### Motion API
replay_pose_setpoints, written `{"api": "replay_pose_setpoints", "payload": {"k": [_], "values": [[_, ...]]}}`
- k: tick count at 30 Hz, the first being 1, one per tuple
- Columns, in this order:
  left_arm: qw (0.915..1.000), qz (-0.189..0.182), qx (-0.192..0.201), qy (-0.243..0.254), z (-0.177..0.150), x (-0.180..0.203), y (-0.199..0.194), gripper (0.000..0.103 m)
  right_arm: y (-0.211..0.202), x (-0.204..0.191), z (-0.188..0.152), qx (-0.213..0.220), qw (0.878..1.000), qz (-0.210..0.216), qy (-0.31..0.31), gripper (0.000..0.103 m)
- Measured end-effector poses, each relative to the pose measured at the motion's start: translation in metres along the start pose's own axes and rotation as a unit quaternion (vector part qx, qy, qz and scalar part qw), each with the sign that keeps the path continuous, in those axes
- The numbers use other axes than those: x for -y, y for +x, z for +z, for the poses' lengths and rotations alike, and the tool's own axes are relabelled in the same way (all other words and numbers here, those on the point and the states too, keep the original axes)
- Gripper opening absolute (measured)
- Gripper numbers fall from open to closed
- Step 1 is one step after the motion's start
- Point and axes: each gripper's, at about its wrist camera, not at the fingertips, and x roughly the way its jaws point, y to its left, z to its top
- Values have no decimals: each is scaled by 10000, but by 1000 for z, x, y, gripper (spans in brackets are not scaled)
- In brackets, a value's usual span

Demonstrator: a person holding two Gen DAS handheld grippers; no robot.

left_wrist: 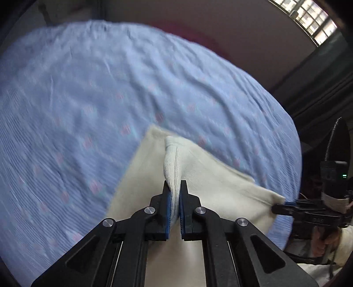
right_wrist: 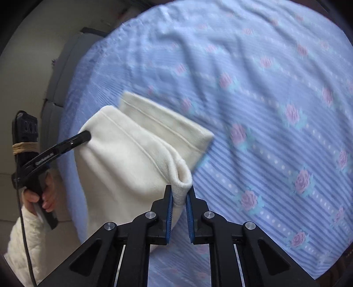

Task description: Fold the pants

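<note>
Cream fleece pants (left_wrist: 211,176) lie partly folded on a bed with a blue rose-patterned sheet (left_wrist: 88,88). My left gripper (left_wrist: 175,187) is shut on a ribbed edge of the pants, which bunches up between its blue pads. At the right of the same view, my right gripper (left_wrist: 279,206) pinches another corner of the cloth. In the right wrist view, the right gripper (right_wrist: 179,192) is shut on a ribbed, rolled edge of the pants (right_wrist: 123,159). The left gripper (right_wrist: 86,135) bites the far left corner there. The cloth hangs lifted between the two grips above the sheet (right_wrist: 264,88).
A person's hand (right_wrist: 44,194) in a white quilted sleeve (right_wrist: 22,238) holds the left gripper's handle off the bed's left edge. A grey bed frame (right_wrist: 57,92) runs along that side. A barred window (left_wrist: 308,19) and dark curtains (left_wrist: 320,88) stand beyond the bed.
</note>
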Motion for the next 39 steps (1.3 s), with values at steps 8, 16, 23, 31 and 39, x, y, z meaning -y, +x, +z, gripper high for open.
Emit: {"api": "replay_pose_setpoints", "payload": {"k": [8, 16, 23, 31, 39], "values": [[9941, 798, -706, -187, 20, -33, 66, 8, 30, -9, 49, 12, 9992, -322, -238, 12], [9958, 826, -272, -297, 18, -31, 67, 9, 4, 32, 48, 533, 9934, -1007, 131, 4], [9965, 437, -288, -657, 31, -28, 91, 42, 8, 28, 37, 113, 9979, -629, 83, 11], [9945, 161, -282, -1000, 41, -37, 96, 16, 55, 17, 28, -220, 9989, -359, 189, 37], [9991, -322, 167, -233, 42, -26, 54, 13, 27, 12, 29, 325, 9983, -483, 63, 10]]}}
